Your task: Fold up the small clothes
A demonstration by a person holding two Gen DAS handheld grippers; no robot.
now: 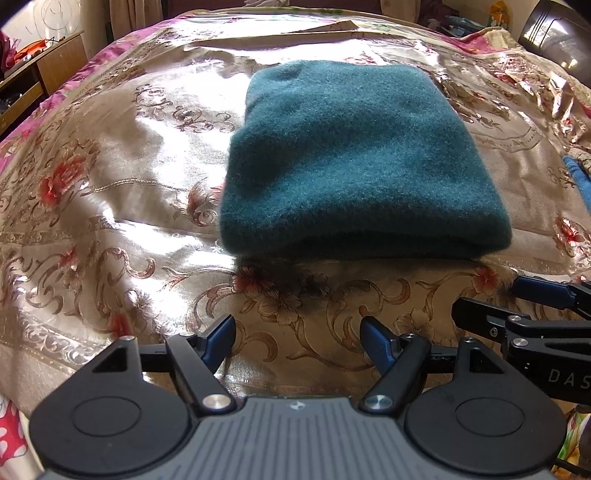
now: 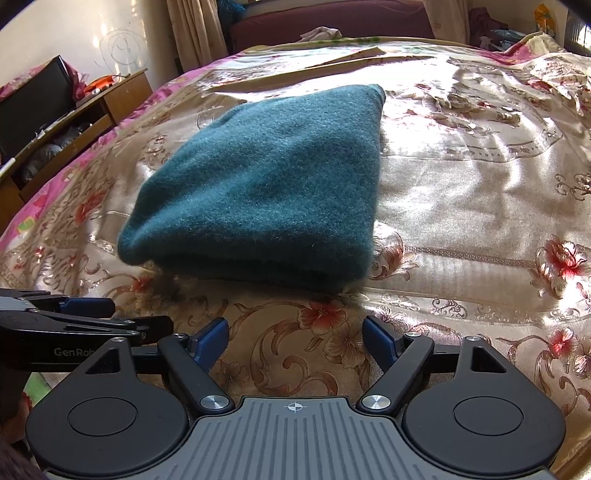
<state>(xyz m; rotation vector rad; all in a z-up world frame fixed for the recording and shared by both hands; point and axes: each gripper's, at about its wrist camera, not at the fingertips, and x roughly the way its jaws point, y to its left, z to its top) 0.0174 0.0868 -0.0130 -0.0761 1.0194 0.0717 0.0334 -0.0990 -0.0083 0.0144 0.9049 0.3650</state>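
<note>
A folded dark teal woolly garment (image 1: 354,158) lies flat on a shiny gold floral bedspread (image 1: 122,177); it also shows in the right wrist view (image 2: 266,184). My left gripper (image 1: 297,341) is open and empty, just short of the garment's near folded edge. My right gripper (image 2: 295,341) is open and empty, also just short of that edge. The right gripper shows at the right of the left wrist view (image 1: 517,310), and the left gripper shows at the left of the right wrist view (image 2: 110,317). The two grippers sit side by side.
A wooden desk (image 2: 74,110) with clutter stands left of the bed. A flat beige sheet (image 2: 332,59) lies at the bed's far end. A blue item (image 1: 580,181) lies at the right edge. A maroon sofa (image 2: 332,18) stands behind the bed.
</note>
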